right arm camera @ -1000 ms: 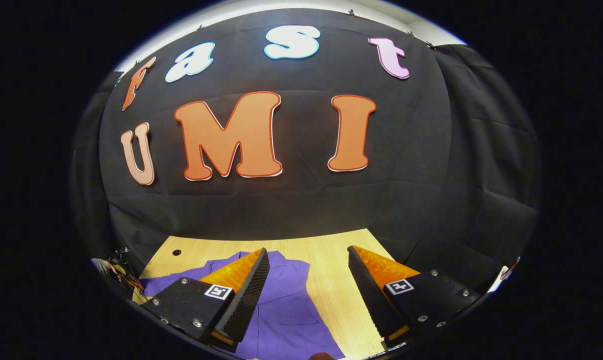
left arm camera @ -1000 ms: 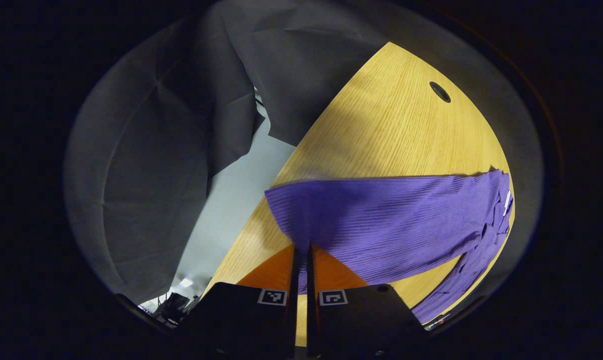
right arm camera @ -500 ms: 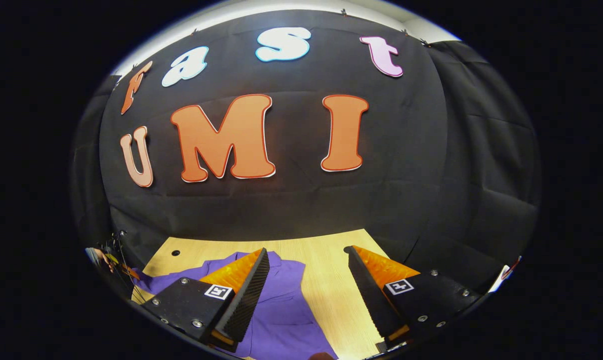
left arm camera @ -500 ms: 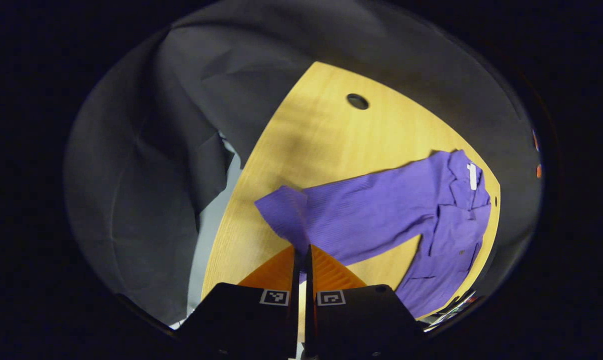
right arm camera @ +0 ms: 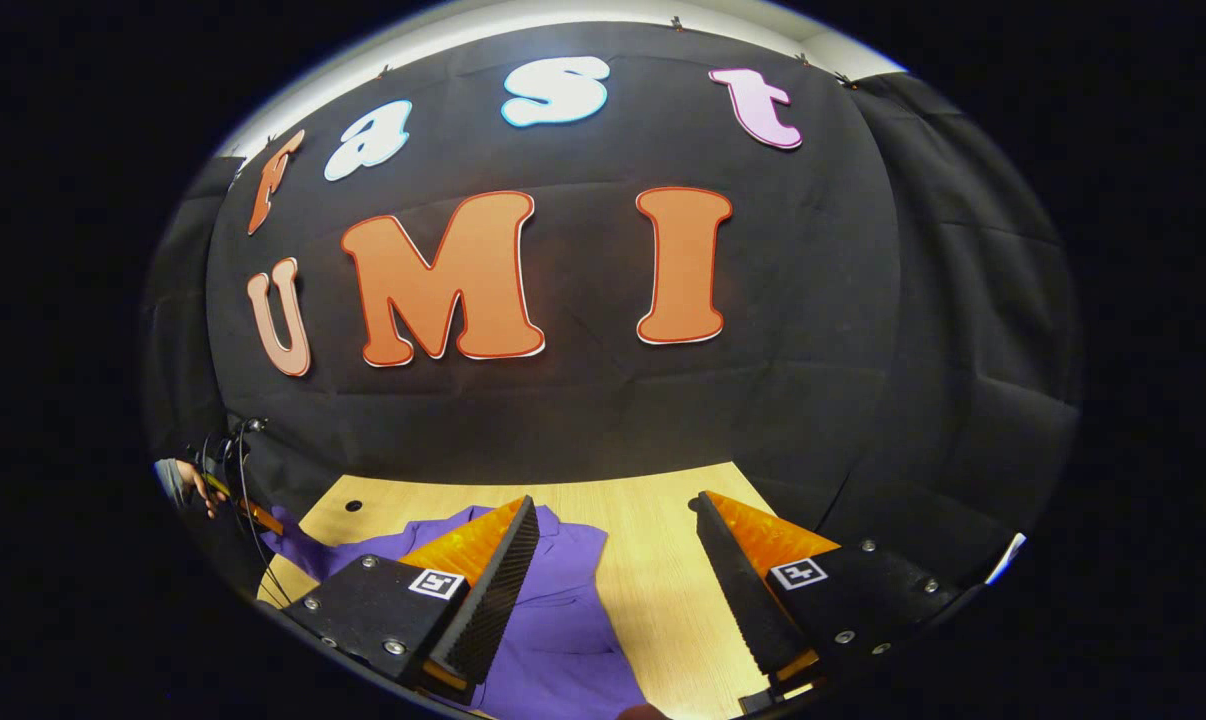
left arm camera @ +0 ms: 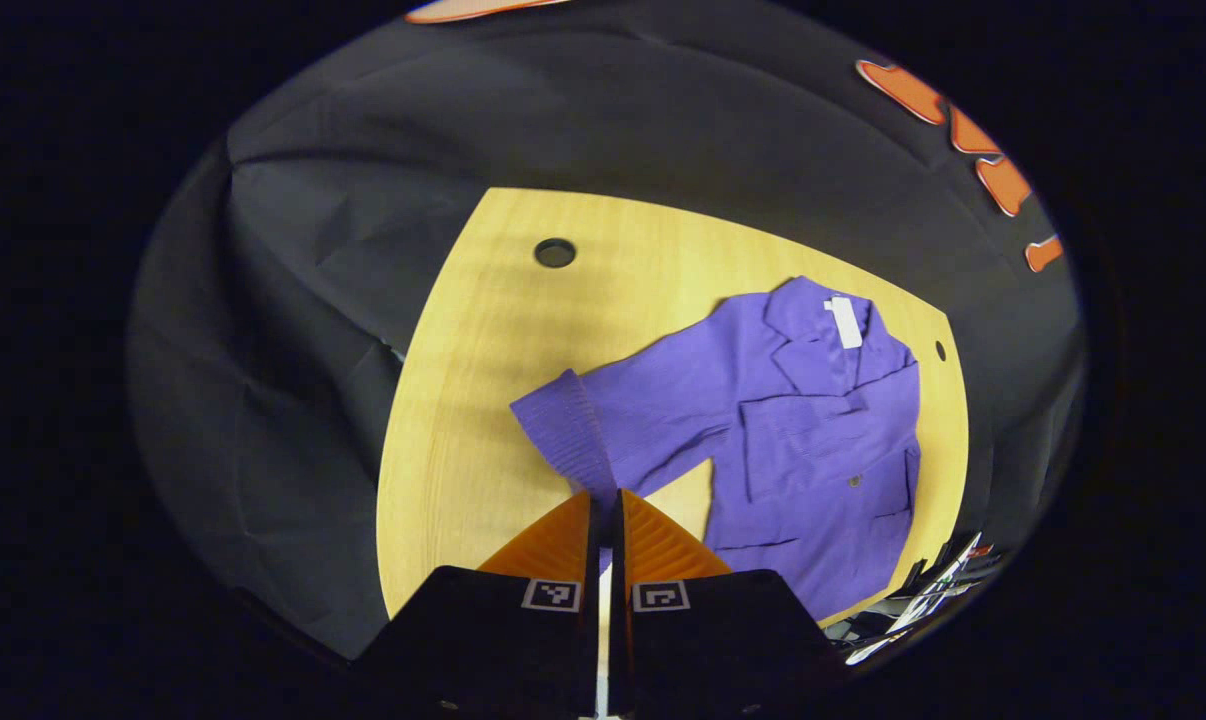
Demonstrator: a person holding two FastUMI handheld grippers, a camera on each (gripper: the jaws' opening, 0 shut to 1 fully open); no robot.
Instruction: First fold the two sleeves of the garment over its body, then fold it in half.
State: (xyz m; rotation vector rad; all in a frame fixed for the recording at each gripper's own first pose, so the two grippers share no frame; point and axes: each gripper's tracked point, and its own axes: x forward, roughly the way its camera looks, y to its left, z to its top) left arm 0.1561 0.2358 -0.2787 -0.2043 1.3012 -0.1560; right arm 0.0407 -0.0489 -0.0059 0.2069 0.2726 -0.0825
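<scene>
A purple ribbed garment (left arm camera: 823, 450) lies collar-up on the wooden table (left arm camera: 463, 400), with a white tag (left arm camera: 845, 322) at its neck. One long sleeve (left arm camera: 653, 410) stretches out from the shoulder, and its cuff end is raised off the wood. My left gripper (left arm camera: 603, 497) is shut on that sleeve just behind the cuff (left arm camera: 561, 432). A band of cloth lies folded across the chest. My right gripper (right arm camera: 613, 503) hangs open above the garment's (right arm camera: 558, 610) body edge, nothing between its fingers.
The table (right arm camera: 663, 570) has a round cable hole (left arm camera: 555, 252) at its far left and a smaller one (left arm camera: 940, 350) near the collar. Black cloth walls close in behind and beside it. A hand (right arm camera: 178, 480) with cables shows at far left in the right gripper view.
My left gripper has risen and swung round with the sleeve, so the whole garment now lies in its view. The right gripper has barely moved.
</scene>
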